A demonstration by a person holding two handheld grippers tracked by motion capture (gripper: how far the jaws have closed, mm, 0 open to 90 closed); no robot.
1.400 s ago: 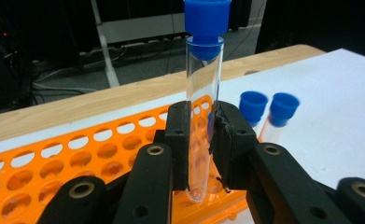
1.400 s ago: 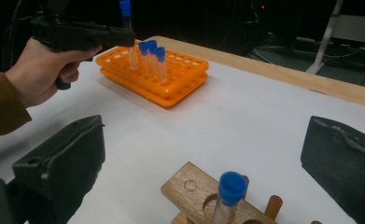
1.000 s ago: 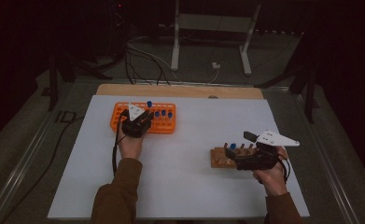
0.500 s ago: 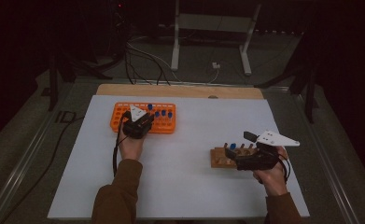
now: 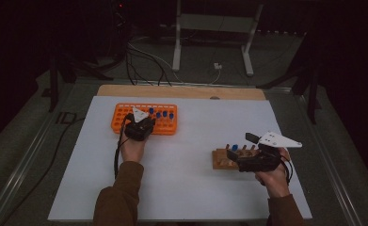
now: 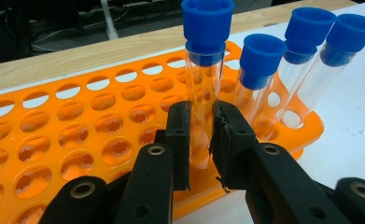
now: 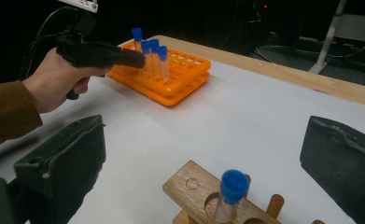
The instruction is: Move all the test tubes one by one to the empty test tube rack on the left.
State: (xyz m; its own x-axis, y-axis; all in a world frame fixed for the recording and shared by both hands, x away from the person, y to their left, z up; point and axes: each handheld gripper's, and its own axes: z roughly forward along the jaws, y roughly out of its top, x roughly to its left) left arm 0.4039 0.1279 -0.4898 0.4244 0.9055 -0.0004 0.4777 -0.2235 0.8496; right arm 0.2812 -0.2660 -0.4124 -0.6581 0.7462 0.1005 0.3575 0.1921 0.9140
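Blue-capped test tube (image 6: 206,70) is seen clamped between the pads of the left gripper (image 6: 202,140), standing upright over the orange tube rack (image 6: 54,140) near its right end, three capped tubes just beside it. Against the frames a second back, little has shifted; the cap now stands higher than its neighbours, so a lift-out is judged under way. Right gripper (image 7: 203,154) is held with jaws wide apart around nothing, by the wooden tube stand (image 7: 194,191), where one capped tube (image 7: 229,193) sits. White table (image 5: 196,136) between rack and stand lies open; edges are well apart.
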